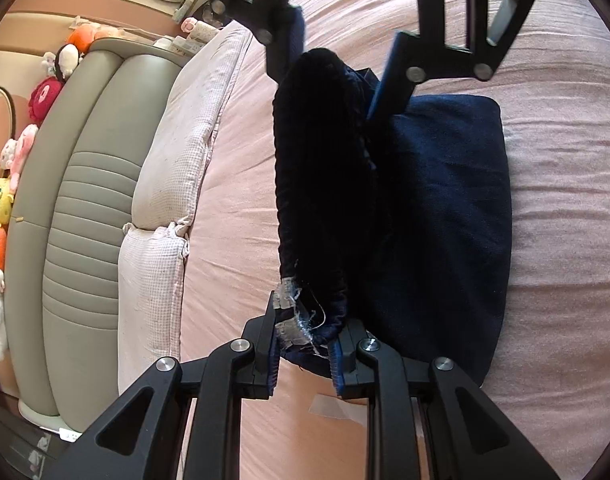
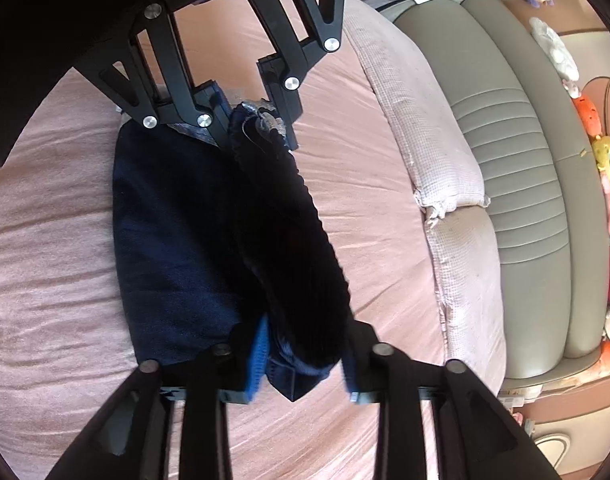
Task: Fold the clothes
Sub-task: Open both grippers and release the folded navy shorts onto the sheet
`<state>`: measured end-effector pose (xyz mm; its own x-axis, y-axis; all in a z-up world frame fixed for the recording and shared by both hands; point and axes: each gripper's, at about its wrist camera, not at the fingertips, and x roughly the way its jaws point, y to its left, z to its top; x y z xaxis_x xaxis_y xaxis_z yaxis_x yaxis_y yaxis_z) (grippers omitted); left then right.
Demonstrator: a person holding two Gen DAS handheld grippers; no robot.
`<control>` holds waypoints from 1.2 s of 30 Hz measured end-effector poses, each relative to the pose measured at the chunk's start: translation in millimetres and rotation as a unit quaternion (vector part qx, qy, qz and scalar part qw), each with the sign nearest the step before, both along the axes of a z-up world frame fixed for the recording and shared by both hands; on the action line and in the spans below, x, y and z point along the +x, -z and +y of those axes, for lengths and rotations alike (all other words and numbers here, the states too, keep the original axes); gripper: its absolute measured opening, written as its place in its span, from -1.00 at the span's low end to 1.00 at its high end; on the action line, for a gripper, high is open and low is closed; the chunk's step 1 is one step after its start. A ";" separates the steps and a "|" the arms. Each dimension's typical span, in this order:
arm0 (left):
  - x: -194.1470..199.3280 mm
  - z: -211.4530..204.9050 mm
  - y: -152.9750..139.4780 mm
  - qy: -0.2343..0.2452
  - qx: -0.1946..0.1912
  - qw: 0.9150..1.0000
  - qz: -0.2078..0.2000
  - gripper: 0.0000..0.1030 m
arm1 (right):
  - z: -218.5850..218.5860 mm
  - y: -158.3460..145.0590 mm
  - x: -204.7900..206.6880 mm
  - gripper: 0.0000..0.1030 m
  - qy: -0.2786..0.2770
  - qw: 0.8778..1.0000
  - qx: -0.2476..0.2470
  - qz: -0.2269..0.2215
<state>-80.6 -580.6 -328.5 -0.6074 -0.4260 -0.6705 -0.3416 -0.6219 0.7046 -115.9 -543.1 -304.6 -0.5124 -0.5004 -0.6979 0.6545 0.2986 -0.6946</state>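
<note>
Left wrist view: left hand-held gripper (image 1: 305, 350) pinches the dark garment (image 1: 437, 216) on the bed (image 1: 565, 320); at 12 o'clock, right hand-held gripper (image 1: 337, 68), half-open, straddles the shadowed folded edge.

A dark navy knit garment (image 1: 445, 200), matt with a ribbed hem, lies on a bed's (image 1: 565, 320) wrinkled pink cotton-like sheet. Matt black tools (image 1: 305, 344) carry shiny metal pins. At frame left, a smooth grey leather-look headboard (image 1: 85, 200) backs waffle-textured pillows (image 1: 173, 160).
</note>
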 end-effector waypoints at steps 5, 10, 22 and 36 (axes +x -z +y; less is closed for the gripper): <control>0.1 -6.2 -8.5 -0.015 0.027 1.000 -0.002 -0.60 | 3.7 -2.6 -3.1 0.16 0.013 1.000 -0.009 0.002; 1.0 -13.6 -27.5 -0.018 0.069 0.997 -0.015 -0.59 | 4.0 -9.7 -9.3 0.17 0.033 0.999 -0.019 -0.014; -4.9 -60.6 -80.2 -0.118 0.226 0.967 -0.004 -0.35 | 4.9 -37.5 -41.5 0.18 0.126 0.988 -0.066 -0.055; 1.4 -84.3 -84.4 -0.206 0.314 0.927 -0.010 -0.02 | 34.1 -54.7 -55.6 0.18 0.211 0.919 -0.106 -0.315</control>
<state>-79.2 -664.9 -244.1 -0.4645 -0.1404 -0.8744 0.0074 -0.9879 0.1547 -171.4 -509.1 -249.9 -0.2205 -0.5091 -0.8320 0.9731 -0.1735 -0.1518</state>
